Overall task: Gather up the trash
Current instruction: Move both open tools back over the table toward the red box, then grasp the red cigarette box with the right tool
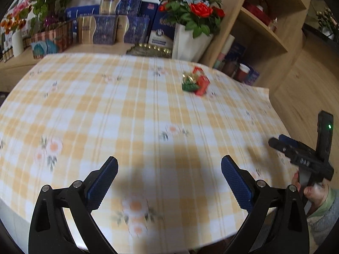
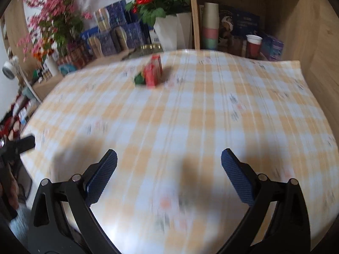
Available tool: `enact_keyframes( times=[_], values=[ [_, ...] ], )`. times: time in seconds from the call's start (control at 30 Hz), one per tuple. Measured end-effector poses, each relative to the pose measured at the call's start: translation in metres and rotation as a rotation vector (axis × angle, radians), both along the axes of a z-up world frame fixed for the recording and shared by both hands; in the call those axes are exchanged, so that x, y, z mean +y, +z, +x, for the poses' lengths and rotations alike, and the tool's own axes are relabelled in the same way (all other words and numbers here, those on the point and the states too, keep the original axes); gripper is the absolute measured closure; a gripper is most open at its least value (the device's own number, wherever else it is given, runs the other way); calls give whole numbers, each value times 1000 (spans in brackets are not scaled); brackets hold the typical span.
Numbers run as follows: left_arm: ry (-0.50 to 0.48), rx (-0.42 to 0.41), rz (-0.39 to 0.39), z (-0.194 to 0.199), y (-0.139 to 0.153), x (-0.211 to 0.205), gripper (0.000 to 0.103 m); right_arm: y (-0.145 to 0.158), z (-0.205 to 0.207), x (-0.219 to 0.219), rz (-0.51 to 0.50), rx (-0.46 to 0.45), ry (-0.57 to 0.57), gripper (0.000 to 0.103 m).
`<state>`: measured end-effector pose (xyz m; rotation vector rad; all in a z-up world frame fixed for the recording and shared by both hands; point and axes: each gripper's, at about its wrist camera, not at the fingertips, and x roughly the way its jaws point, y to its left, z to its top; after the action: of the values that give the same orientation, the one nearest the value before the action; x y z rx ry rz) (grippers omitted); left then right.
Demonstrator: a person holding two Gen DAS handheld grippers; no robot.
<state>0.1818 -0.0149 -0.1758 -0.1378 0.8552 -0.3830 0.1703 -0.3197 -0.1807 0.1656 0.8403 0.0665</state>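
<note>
A red carton (image 1: 202,82) lies with a green wrapper (image 1: 189,84) on the far right part of the checked tablecloth (image 1: 106,116). My left gripper (image 1: 169,169) hangs open over the near edge, far from them, nothing between its fingers. In the right wrist view the red carton (image 2: 153,73) stands upright with the green wrapper (image 2: 139,78) at its left, far ahead. My right gripper (image 2: 169,162) is open and empty above the cloth (image 2: 211,116). The right gripper (image 1: 275,142) also shows at the table's right edge in the left wrist view, a hand (image 1: 311,192) holding it; the view is blurred.
Behind the table stand blue and gold gift boxes (image 1: 110,25), a red rose plant in a white pot (image 1: 190,21) and pink flowers (image 2: 53,17). A wooden shelf unit (image 1: 264,21) at the right holds stacked paper cups (image 2: 210,25) and a red cup (image 2: 253,45).
</note>
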Motion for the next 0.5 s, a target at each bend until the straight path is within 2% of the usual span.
enact_keyframes(
  times=[0.13,0.23,0.3,0.5],
  values=[
    [28,-41,23,33,3,0,7,-1,71,-3,44,-31,11,6],
    [43,-61,30,54,2,2,8,-8,128,4,52,-28,25,16],
    [51,-63,25,65,-1,4,8,-16,163,12,35,-13,27,16],
    [42,-51,23,87,-15,0,8,-35,226,32,42,19,33,29]
  ],
)
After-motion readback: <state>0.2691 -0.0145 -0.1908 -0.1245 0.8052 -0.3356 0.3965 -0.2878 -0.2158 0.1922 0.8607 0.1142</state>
